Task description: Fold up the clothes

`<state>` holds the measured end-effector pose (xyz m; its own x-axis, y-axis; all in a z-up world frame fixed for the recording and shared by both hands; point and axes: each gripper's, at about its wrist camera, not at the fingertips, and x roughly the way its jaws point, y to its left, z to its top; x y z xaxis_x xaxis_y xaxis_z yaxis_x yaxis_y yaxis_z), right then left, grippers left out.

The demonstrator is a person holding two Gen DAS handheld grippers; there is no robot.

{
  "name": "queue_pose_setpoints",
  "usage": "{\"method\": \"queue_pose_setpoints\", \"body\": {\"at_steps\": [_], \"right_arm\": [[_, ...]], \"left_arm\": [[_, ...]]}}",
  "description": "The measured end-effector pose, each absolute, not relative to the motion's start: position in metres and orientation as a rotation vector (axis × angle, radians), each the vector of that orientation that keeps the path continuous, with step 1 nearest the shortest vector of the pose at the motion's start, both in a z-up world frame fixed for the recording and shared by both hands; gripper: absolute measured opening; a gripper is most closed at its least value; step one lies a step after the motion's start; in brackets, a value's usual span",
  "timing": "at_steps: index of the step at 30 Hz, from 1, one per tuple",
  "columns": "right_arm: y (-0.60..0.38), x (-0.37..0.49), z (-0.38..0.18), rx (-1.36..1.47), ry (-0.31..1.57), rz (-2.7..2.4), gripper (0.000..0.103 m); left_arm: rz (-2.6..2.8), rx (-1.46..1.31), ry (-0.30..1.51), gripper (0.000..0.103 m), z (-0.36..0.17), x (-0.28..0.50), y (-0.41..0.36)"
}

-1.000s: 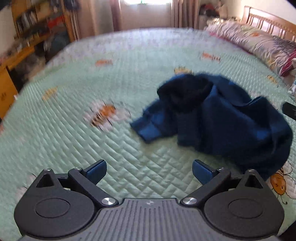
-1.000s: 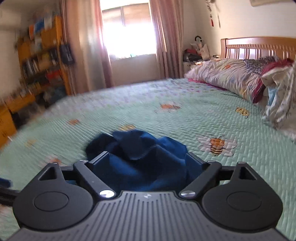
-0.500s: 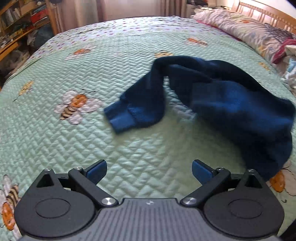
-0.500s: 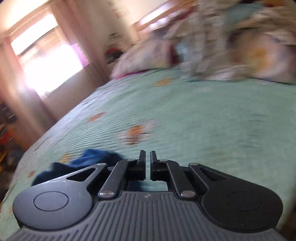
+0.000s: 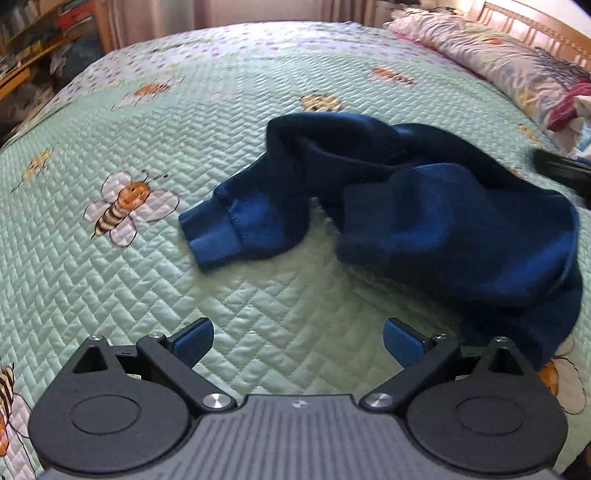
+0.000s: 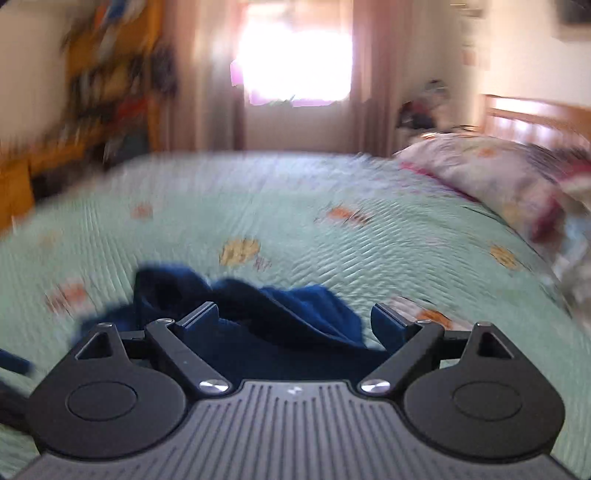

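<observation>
A dark blue sweater (image 5: 424, 221) lies crumpled on the green quilted bedspread (image 5: 184, 110). One sleeve with a lighter blue cuff (image 5: 212, 236) stretches out to the left. My left gripper (image 5: 297, 338) hovers open above bare quilt, just short of the sweater, with nothing between its fingers. In the blurred right wrist view my right gripper (image 6: 293, 319) is open right over the sweater (image 6: 280, 317), whose cloth shows between and below the fingers. A dark part of the right gripper (image 5: 565, 171) shows at the right edge of the left wrist view.
Floral pillows (image 5: 495, 62) and a wooden headboard (image 5: 535, 33) line the right side of the bed. Shelves with clutter (image 5: 33, 33) stand beyond the far left edge. A bright window with curtains (image 6: 295, 70) is at the far end. Bee prints (image 5: 125, 206) dot the quilt.
The right gripper was shut half a second ago and has opened, swinging back to face the sweater. The sweater has been dragged and now lies more spread out, sleeve to the left. The left gripper stays open.
</observation>
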<state>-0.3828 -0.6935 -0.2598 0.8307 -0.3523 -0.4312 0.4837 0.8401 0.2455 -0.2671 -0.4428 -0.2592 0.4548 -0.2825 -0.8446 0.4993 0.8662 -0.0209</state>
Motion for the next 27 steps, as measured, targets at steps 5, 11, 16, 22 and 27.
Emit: {"method": "queue_pose_setpoints", "body": {"at_steps": [5, 11, 16, 22, 27], "right_arm": [[-0.718, -0.341, -0.271, 0.374, 0.434, -0.458, 0.005], [-0.739, -0.338, -0.270, 0.425, 0.399, -0.507, 0.004], [-0.729, -0.469, -0.245, 0.514, 0.170, -0.673, 0.005], [-0.710, -0.519, -0.291, 0.619, 0.270, -0.733, 0.005], [-0.688, -0.518, -0.285, 0.620, 0.238, -0.703, 0.005]], "left_arm": [[-0.483, 0.293, 1.009, 0.099, -0.270, -0.269, -0.438], [-0.469, 0.274, 1.005, 0.098, -0.271, -0.268, -0.424], [-0.547, 0.241, 0.975, 0.098, -0.257, -0.293, -0.430], [-0.615, 0.260, 0.934, 0.098, -0.243, -0.322, -0.435], [-0.662, 0.289, 0.872, 0.099, -0.227, -0.332, -0.445]]}}
